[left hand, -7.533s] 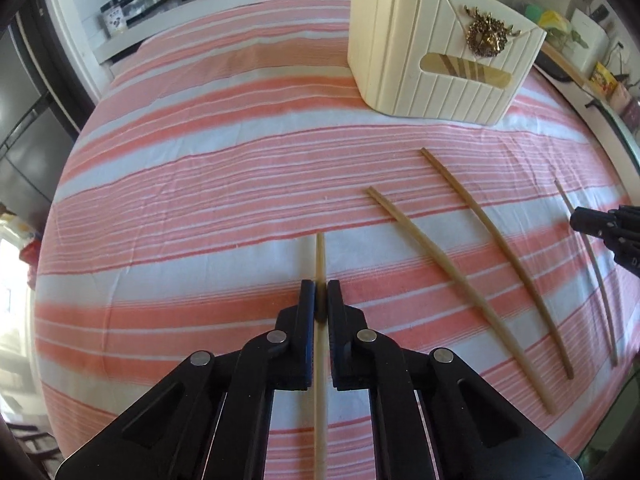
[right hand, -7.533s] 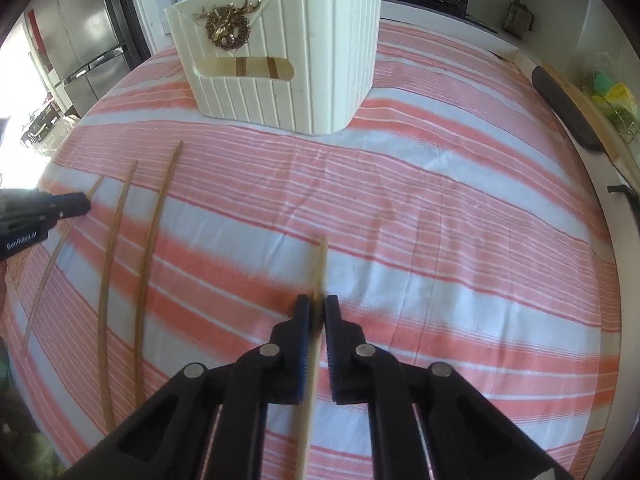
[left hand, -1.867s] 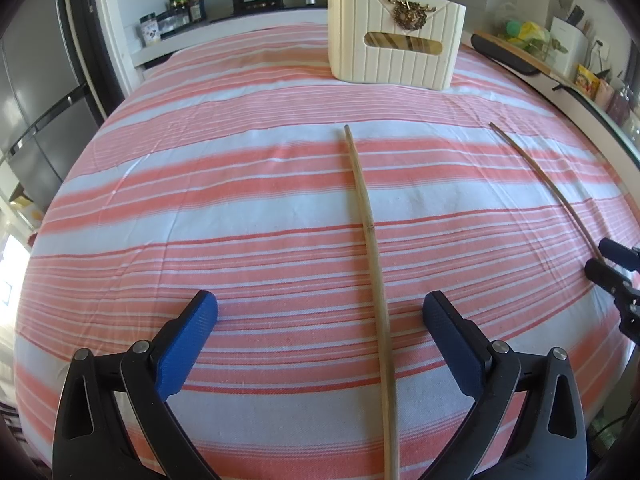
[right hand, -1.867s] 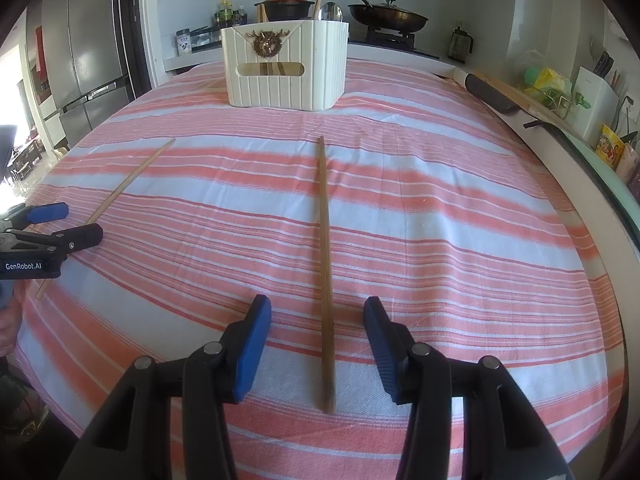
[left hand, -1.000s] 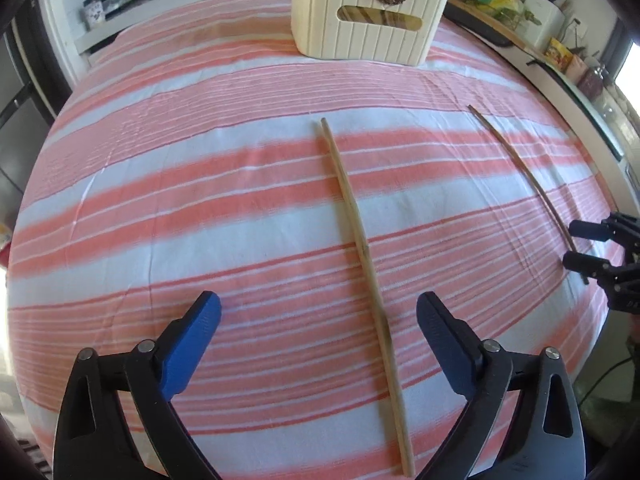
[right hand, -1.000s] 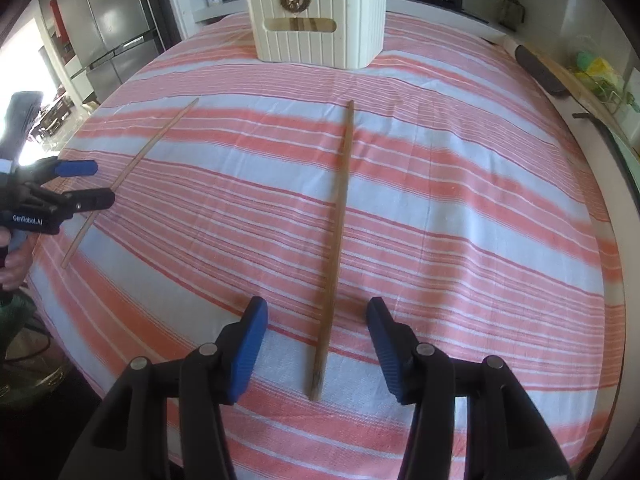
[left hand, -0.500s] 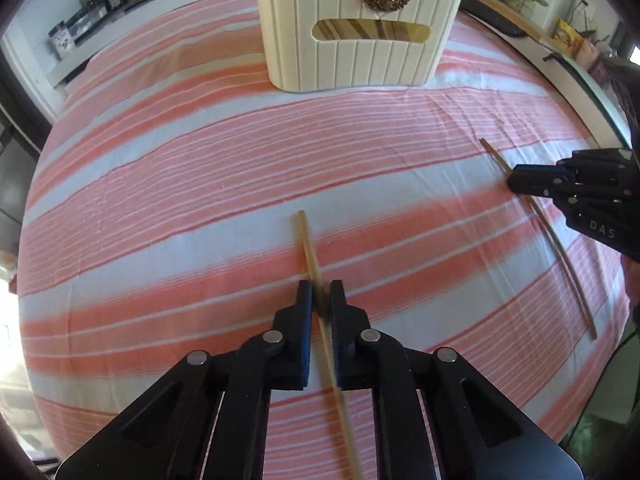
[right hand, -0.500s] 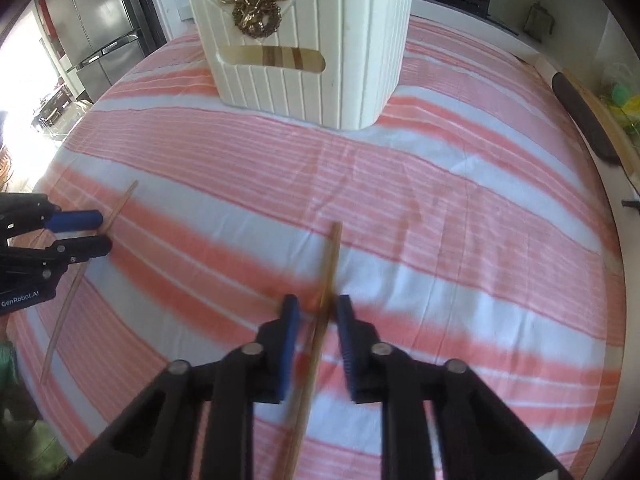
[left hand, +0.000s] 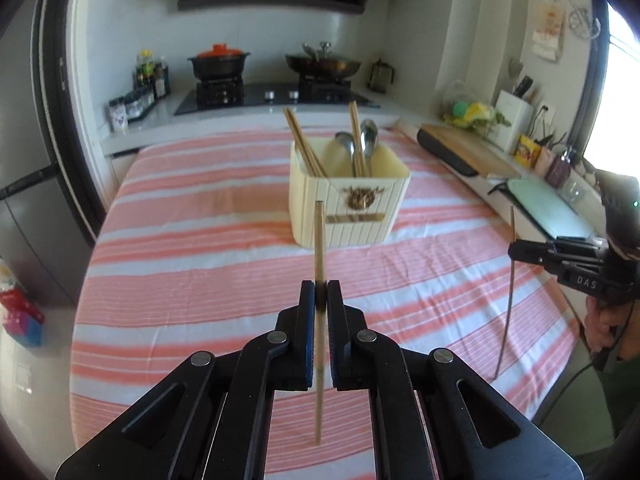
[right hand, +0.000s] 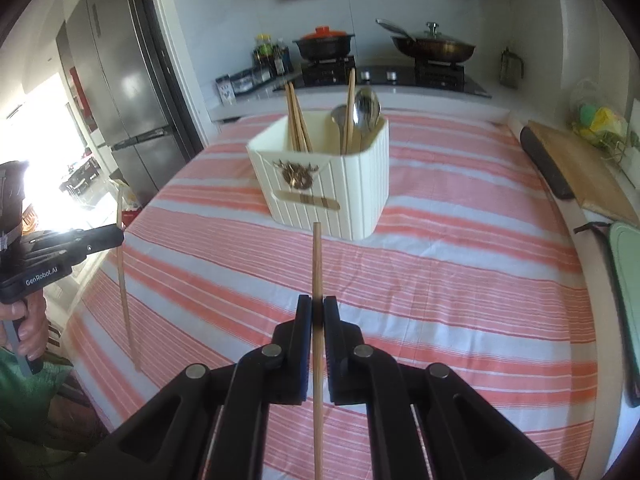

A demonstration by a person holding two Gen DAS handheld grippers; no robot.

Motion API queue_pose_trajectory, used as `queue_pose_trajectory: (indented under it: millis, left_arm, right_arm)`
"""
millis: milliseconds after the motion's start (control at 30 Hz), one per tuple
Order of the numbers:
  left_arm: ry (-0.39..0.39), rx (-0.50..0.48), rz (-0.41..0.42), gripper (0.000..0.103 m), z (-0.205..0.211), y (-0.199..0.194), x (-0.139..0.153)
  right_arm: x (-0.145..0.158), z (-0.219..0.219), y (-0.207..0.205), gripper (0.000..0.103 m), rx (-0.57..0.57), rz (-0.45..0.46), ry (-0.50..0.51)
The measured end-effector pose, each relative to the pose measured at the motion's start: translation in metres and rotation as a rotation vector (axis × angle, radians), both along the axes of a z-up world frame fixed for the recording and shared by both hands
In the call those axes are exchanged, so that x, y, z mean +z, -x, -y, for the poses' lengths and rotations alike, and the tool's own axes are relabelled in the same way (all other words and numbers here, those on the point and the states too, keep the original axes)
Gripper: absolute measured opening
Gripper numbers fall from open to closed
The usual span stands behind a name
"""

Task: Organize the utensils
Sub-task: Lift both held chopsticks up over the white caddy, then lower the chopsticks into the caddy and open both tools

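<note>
The black left gripper [left hand: 320,286] is clenched on a thin pale wooden chopstick [left hand: 319,240], its blue-lined jaws pressed against the stick's darker band. The stick stands close to upright in the left wrist view, clear of the table, its upper end rising in front of the cream ribbed plastic utensil holder [left hand: 360,216] and its lower end hanging below the jaws.

The black right gripper [right hand: 318,304] is likewise clamped on a second slender wooden chopstick [right hand: 317,264], which also stands near vertical and is lifted off the cloth. In the left wrist view this same gripper appears at the right edge [left hand: 514,250] with its stick crossing it — one end above, one below. In the right wrist view the left gripper shows at the left edge [right hand: 120,236], gripped by a person's hand [right hand: 24,320], with its chopstick [right hand: 125,300] running slightly aslant through the tips.

The utensil holder sits farther back on the table, on the orange-and-white striped tablecloth [left hand: 200,264]. It bears a small brass-coloured ornament [right hand: 298,174] on its front wall above a slot handle. Inside it stand several brown wooden chopsticks [right hand: 296,120], leaning left, and two shiny metal spoons [right hand: 366,106] with one more chopstick upright beside them.

Beyond the table a black stove carries a dark pot with an orange lid [right hand: 324,42] and a lidded frying pan [right hand: 434,46].
</note>
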State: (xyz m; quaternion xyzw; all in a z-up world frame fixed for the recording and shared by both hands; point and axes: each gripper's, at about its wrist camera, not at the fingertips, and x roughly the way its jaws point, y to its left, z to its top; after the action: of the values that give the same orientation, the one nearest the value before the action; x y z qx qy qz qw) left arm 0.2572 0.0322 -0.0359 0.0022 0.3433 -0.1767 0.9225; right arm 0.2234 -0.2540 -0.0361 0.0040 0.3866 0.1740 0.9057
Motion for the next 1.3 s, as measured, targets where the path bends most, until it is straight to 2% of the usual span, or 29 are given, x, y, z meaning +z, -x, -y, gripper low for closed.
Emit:
queue_pose_trajectory:
  millis: [167,300,633,767,900,1000,1300]
  left_arm:
    - [0.086,0.003,0.107,0.004,-0.009,0.003,0.04]
    - [0.104,0.007,0.176,0.004,-0.01,-0.008,0.07]
    - [0.158,0.013,0.31,0.004,0.006,-0.071,0.157]
    - [0.16,0.022,0.332,0.004,0.022,-0.106,0.168]
    - [0.152,0.026,0.309,0.004,0.041,-0.142,0.16]
    - [0.144,0.034,0.268,0.004,0.056,-0.168,0.14]
    - [0.097,0.064,0.089,0.004,0.089,-0.228,0.052]
  right_arm:
    - [0.039,0.001,0.01,0.006,-0.017,0.118,-0.041]
    - [0.07,-0.002,-0.003,0.006,-0.041,0.229,-0.05]
    - [0.167,0.001,-0.091,0.006,-0.083,0.385,-0.102]
    - [0.183,0.0,-0.12,0.006,-0.085,0.424,-0.119]
    - [0.177,-0.004,-0.144,0.006,-0.074,0.432,-0.113]
    - [0.16,-0.011,-0.163,0.006,-0.063,0.408,-0.101]
    - [0.072,-0.03,-0.218,0.006,-0.019,0.276,-0.014]
